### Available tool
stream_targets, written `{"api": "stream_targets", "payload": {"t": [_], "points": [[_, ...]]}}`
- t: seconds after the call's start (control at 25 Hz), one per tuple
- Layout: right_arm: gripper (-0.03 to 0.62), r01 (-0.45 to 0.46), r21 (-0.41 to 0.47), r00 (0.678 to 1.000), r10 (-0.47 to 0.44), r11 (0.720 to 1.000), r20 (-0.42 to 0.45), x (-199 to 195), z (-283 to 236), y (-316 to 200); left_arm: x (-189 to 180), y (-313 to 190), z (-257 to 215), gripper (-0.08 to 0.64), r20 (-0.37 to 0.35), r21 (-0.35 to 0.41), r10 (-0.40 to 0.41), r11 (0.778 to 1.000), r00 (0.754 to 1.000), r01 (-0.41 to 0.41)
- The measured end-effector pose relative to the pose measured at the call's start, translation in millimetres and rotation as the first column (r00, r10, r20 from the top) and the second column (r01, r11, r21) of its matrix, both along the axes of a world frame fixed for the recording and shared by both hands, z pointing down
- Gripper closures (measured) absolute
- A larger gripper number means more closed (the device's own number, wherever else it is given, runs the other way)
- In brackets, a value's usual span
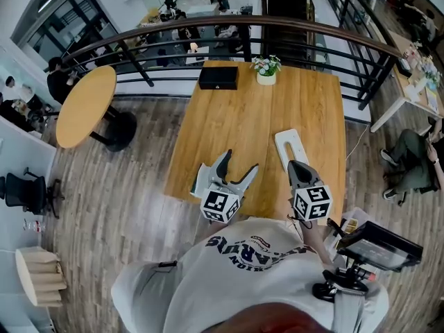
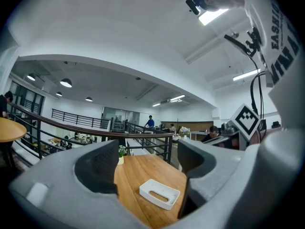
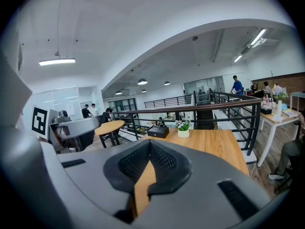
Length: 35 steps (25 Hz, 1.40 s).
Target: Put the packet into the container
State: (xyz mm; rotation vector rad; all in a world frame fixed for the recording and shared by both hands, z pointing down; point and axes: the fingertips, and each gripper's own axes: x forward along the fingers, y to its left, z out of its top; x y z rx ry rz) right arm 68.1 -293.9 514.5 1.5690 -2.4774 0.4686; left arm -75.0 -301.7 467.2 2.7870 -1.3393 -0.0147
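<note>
The white container (image 1: 291, 146), a flat oblong tray with a slot in it, lies on the wooden table (image 1: 236, 116) just beyond my right gripper (image 1: 292, 165). That gripper is shut, its pads meeting at the tips with nothing between them (image 3: 149, 144). My left gripper (image 1: 242, 160) hovers over the table's near edge, to the left of the container. It is open and empty. In the left gripper view the container (image 2: 159, 193) shows through the gap between the jaws (image 2: 150, 162), a little way ahead. I cannot make out a packet in any view.
A black box (image 1: 218, 77) and a small potted plant (image 1: 266, 69) stand at the table's far edge, against a dark railing (image 1: 229, 44). A round table (image 1: 85, 105) stands to the left. A seated person (image 1: 409, 161) is at the right.
</note>
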Motion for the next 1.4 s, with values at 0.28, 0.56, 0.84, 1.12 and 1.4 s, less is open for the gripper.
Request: {"api": "stream_targets", "payload": {"t": [0.28,0.56,0.84,1.12,1.4], "points": [[0.584,0.009,-0.006,1.000,-0.009,1.000,0.003,-3,2,0,-11,-4,4,0.189,0.012,-0.014,-0.041,0.999,0.999,0.041],[0.584,0.010,-0.023,1.000,-0.009,1.000,0.008,-5,6,4,-50,-25,67,0.189,0.158,-0.231,-0.153,0.955,0.975,0.187],[0.584,-0.007,-0.042,1.000,0.008,0.999,0.009,2,12,7,-145,-52,183,0.189,0.450,-0.467,-0.194,0.781,0.872,0.415],[0.584,-0.025,-0.061,1.000,0.025,0.998,-0.006,8,15,9,-193,-50,281,0.132,0.516,-0.645,-0.126,0.594,0.847,0.481],[0.584,-0.051,-0.085,0.999,0.050,0.995,-0.017,16,21,12,-198,-46,338,0.103,0.518,-0.728,-0.039,0.504,0.854,0.465]]}}
